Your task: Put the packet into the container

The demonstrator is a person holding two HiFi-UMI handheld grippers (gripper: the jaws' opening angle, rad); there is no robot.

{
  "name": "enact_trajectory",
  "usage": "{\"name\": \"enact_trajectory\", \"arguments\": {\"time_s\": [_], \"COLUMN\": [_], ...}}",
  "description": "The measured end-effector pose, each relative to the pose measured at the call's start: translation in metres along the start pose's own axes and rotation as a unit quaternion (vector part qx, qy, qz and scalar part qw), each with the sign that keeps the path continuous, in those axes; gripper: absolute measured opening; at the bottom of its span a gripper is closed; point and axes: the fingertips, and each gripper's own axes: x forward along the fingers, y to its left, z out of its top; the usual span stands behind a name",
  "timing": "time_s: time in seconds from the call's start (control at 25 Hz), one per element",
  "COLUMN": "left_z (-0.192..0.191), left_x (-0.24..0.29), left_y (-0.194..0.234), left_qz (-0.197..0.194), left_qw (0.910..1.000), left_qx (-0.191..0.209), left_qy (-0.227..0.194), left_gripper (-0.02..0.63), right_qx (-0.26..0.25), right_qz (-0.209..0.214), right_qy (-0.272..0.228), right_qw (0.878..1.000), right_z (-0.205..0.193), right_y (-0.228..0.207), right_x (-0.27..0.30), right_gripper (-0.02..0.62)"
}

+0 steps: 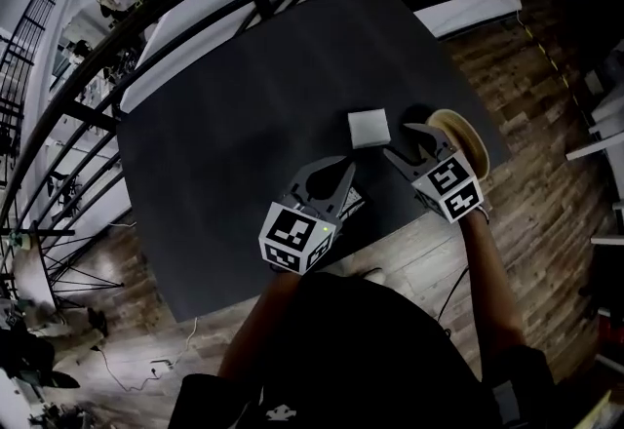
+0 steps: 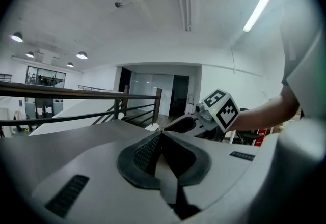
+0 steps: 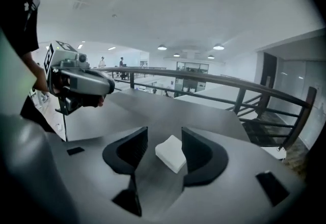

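Note:
The white square packet (image 1: pixel 369 128) lies flat on the dark table (image 1: pixel 234 154). Just right of it my right gripper (image 1: pixel 408 144) hovers open. In the right gripper view the packet (image 3: pixel 171 153) shows between the spread jaws, and the pads are not pressing on it. A round tan container (image 1: pixel 466 136) sits near the table's right edge, partly hidden behind the right gripper. My left gripper (image 1: pixel 341 165) is nearer the front edge, its jaws shut with nothing in them. The left gripper view shows their tips (image 2: pixel 161 133) meeting and the right gripper (image 2: pixel 219 111) beyond.
A dark metal railing (image 1: pixel 146 27) runs behind and left of the table, with white surfaces beyond it. Wooden floor (image 1: pixel 546 105) surrounds the table on the right and front. The left gripper (image 3: pixel 76 83) shows at the left of the right gripper view.

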Motion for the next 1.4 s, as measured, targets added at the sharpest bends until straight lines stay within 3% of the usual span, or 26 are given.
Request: {"name": "enact_trajectory", "arguments": {"time_s": [0.16,0.32,0.44,0.52,0.64,0.76,0.88,0.96,1.4], "left_z": [-0.006,-0.008,-0.010,-0.011,-0.011,-0.014,-0.020,-0.024,-0.040], "left_x": [-0.006,-0.008,-0.007,-0.007,-0.007,-0.010,-0.017,-0.021,-0.028], "left_y": [0.013,0.025,0.029,0.033,0.036,0.038,0.045,0.049,0.062], "left_qz": [0.014,0.023,0.026,0.030,0.035,0.041,0.052,0.057,0.071], "left_qw": [0.9999,0.9996,0.9995,0.9993,0.9990,0.9986,0.9979,0.9974,0.9951], "left_qx": [-0.007,-0.019,-0.019,-0.022,-0.027,-0.031,-0.038,-0.041,-0.061], "left_qy": [0.002,0.003,0.005,0.004,0.006,0.010,0.013,0.017,0.030], "left_gripper": [0.008,0.008,0.008,0.008,0.008,0.008,0.008,0.008,0.008], "right_qx": [-0.034,-0.090,-0.149,-0.191,-0.244,-0.271,-0.284,-0.285,-0.271], "right_qz": [0.054,0.089,0.103,0.112,0.131,0.151,0.159,0.161,0.166], "right_qy": [0.065,0.132,0.183,0.217,0.254,0.292,0.318,0.330,0.355], "right_qw": [0.996,0.983,0.966,0.951,0.927,0.905,0.890,0.885,0.879], "right_z": [-0.017,-0.031,-0.046,-0.057,-0.071,-0.087,-0.101,-0.111,-0.137], "right_y": [0.003,0.002,-0.002,-0.006,-0.010,-0.013,-0.014,-0.014,-0.018], "right_x": [0.036,0.068,0.088,0.099,0.113,0.124,0.138,0.148,0.170], "right_gripper": [0.224,0.297,0.304,0.362,0.390,0.440,0.476,0.511,0.514]}}
